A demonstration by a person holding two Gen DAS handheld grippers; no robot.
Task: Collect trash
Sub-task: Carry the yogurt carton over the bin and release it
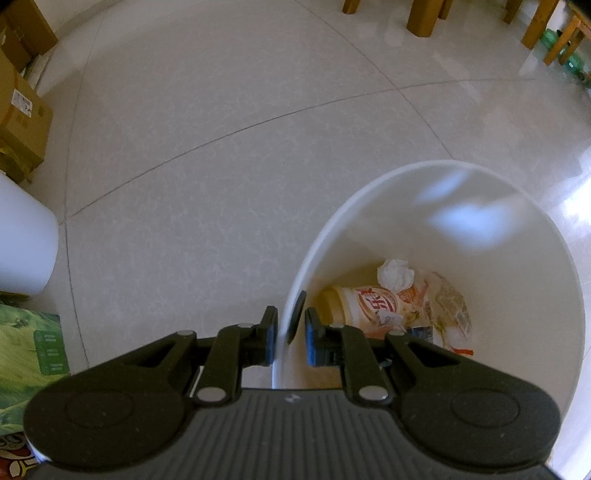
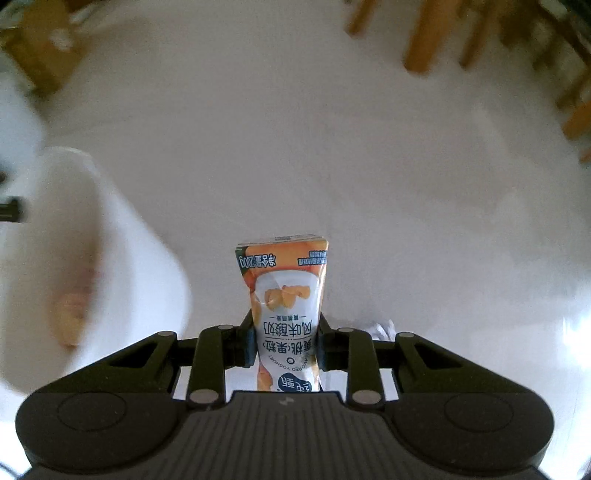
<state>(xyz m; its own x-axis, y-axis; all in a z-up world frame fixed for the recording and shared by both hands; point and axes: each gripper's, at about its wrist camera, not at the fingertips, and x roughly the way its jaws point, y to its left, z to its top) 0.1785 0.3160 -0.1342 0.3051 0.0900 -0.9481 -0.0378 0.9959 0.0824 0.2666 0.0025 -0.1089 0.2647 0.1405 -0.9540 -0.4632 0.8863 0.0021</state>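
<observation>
Left wrist view first: the left claw (image 1: pixel 290 341) is pinched on the near rim of the white trash bin (image 1: pixel 480 229), one pad outside the wall and one inside, holding it steady. Down in the bin lie a cup-noodle container (image 1: pixel 365 306), a crumpled tissue (image 1: pixel 395 275) and some flattened wrappers (image 1: pixel 452 308), so collecting is well under way. The tiled floor (image 1: pixel 221 147) ahead is wide open; cardboard boxes (image 1: pixel 22 114) hug the left edge and wooden furniture legs (image 1: pixel 419 18) stand far off at the top. Over to the right wrist view: the right claw (image 2: pixel 286 349) is clamped on a yoghurt carton (image 2: pixel 282 295), which sticks out forward between the pads, clear of the floor. This looks like the carry-to-bin step. The bin (image 2: pixel 92 258) shows at the left, badly smeared by blur, so how near its rim is to the carton I can't quite judge. The next move calls for swinging left, bringing the carton over the mouth clear of the rim and the left claw, then letting the pads part. Plenty of free floor either side.
</observation>
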